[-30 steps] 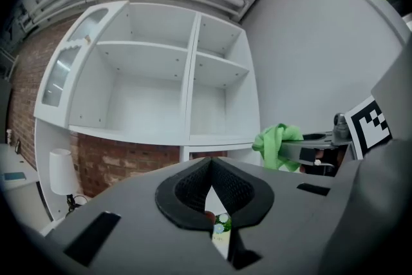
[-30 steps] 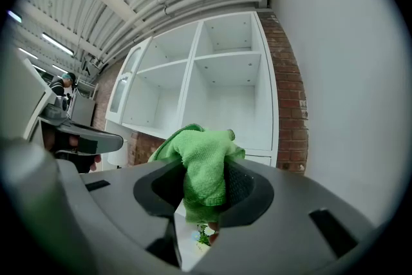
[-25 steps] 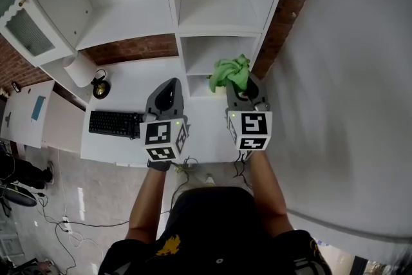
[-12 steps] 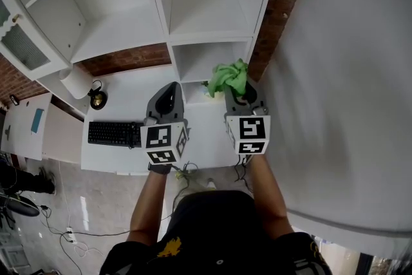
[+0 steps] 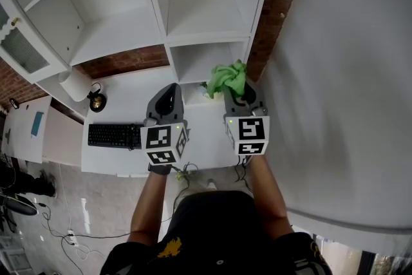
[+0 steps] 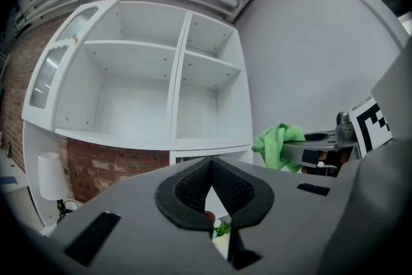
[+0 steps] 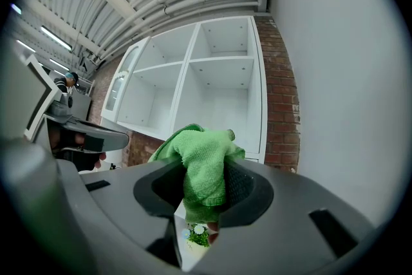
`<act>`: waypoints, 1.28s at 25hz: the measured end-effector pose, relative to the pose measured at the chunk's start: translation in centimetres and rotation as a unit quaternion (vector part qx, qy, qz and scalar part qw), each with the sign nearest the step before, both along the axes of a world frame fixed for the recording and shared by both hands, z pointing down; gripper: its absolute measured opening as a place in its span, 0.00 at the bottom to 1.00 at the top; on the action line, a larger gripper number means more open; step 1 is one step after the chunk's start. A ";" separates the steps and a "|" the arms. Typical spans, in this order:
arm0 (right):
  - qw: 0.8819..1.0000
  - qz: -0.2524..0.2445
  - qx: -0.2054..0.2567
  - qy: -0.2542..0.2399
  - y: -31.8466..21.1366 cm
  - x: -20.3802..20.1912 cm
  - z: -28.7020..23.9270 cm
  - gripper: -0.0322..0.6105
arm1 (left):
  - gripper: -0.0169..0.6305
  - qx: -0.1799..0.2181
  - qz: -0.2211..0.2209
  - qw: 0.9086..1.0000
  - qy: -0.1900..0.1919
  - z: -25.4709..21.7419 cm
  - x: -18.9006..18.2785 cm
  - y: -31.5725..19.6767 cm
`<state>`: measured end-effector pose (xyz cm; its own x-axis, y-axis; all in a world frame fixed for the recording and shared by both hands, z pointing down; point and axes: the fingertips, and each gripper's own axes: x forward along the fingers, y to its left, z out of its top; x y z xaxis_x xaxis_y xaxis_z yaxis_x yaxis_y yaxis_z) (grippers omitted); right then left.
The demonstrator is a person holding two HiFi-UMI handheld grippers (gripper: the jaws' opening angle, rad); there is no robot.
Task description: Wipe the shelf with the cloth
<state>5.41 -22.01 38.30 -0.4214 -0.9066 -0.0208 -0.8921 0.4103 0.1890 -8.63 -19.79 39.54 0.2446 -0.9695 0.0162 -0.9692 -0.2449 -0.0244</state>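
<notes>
A bunched green cloth [image 5: 226, 78] [image 7: 201, 161] [image 6: 279, 144] sticks out of my right gripper [image 5: 237, 88] [image 7: 207, 198], whose jaws are shut on it. The cloth hangs in front of the lowest right compartment of the white shelf unit [image 5: 193, 26] [image 6: 170, 93] [image 7: 212, 87]. My left gripper [image 5: 168, 94] [image 6: 211, 193] is beside it on the left, jaws closed together with nothing between them. All the shelf compartments I can see are bare.
A white desk [image 5: 129, 90] runs below the shelf, with a black keyboard [image 5: 114, 134], a small black lamp [image 5: 96, 100] and a small potted plant [image 7: 196, 234]. A brick wall strip [image 5: 273, 9] and a plain white wall [image 5: 341, 74] flank the shelf's right side.
The view has drifted so the shelf sits slightly lower and closer; both grippers keep their places relative to each other, with the cloth still held.
</notes>
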 end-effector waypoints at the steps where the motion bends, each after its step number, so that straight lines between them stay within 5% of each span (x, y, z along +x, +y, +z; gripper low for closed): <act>1: 1.000 0.000 -0.001 0.000 0.0 0.0 0.0 0.24 | 0.05 -0.001 0.000 1.000 0.000 0.0 0.0 0.0; 32: 1.000 -0.006 0.001 0.007 0.5 -0.4 -0.2 0.23 | 0.05 -0.003 0.003 1.000 0.004 0.1 -0.1 0.2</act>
